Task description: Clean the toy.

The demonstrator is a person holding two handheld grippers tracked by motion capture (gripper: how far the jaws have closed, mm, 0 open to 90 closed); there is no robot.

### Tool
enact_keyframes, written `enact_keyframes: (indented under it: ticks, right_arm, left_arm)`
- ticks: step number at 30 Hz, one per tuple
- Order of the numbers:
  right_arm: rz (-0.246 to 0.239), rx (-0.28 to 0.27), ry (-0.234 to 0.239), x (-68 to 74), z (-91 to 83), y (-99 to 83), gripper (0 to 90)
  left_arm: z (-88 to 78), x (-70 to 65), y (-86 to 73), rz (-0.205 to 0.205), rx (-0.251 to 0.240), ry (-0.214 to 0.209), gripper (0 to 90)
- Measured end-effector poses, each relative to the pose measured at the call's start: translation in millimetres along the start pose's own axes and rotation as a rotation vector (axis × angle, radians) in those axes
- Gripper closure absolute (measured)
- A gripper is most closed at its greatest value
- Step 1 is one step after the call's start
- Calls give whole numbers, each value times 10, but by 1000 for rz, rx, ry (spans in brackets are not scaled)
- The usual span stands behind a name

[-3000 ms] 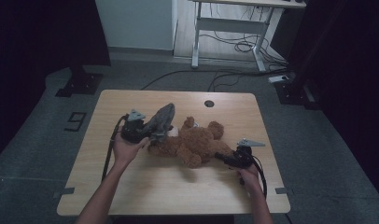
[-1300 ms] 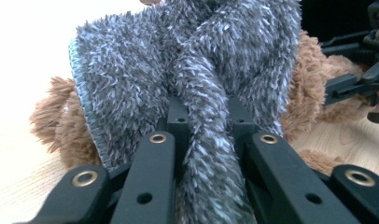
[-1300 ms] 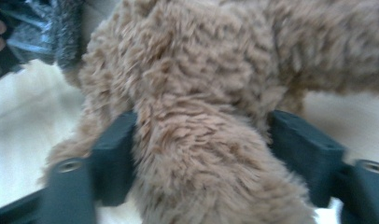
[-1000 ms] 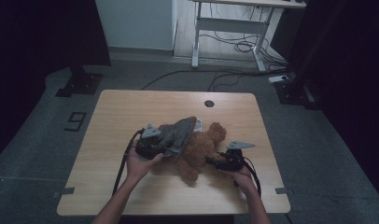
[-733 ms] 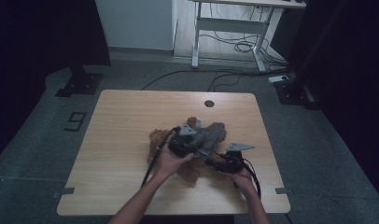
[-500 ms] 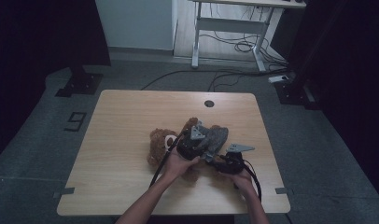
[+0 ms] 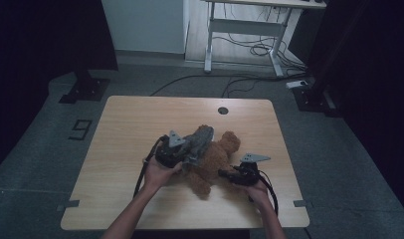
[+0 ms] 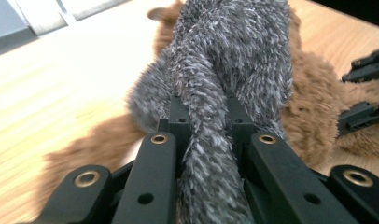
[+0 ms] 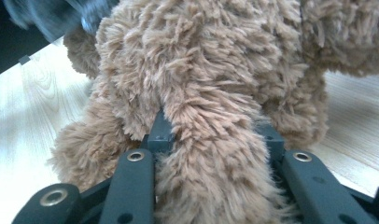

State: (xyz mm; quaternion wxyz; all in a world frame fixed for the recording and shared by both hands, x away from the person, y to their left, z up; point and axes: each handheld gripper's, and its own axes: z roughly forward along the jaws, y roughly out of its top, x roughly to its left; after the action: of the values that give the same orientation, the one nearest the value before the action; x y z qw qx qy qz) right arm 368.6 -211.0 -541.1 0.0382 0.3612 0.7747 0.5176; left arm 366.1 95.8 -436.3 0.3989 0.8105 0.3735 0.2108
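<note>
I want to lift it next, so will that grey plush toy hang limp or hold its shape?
Probably limp: the grey plush toy bunches thin between the left gripper jaws. Likely light, being draped over the brown teddy bear. Its shaggy pile should resist slipping.

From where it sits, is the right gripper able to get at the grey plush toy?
Probably not right now. The right gripper is shut on the brown teddy bear, whose body lies between it and the grey plush toy, itself clamped in the left gripper.
</note>
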Motion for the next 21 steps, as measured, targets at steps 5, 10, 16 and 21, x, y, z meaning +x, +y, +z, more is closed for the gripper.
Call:
enact_keyframes:
  ticks: [5, 10, 16, 21]
  right_arm:
    - [9, 0, 3, -13, 1, -4, 609]
    - [13, -2, 7, -19, 9, -7, 609]
    - [15, 5, 6, -15, 15, -14, 610]
    - [14, 11, 7, -11, 36, -19, 614]
  left_arm:
    - [-154, 280, -139, -51, 3, 54, 776]
    - [-150, 517, -457, -147, 10, 46, 776]
    - [-207, 654, -749, -193, 46, 68, 776]
    - [-144, 667, -974, -209, 115, 60, 775]
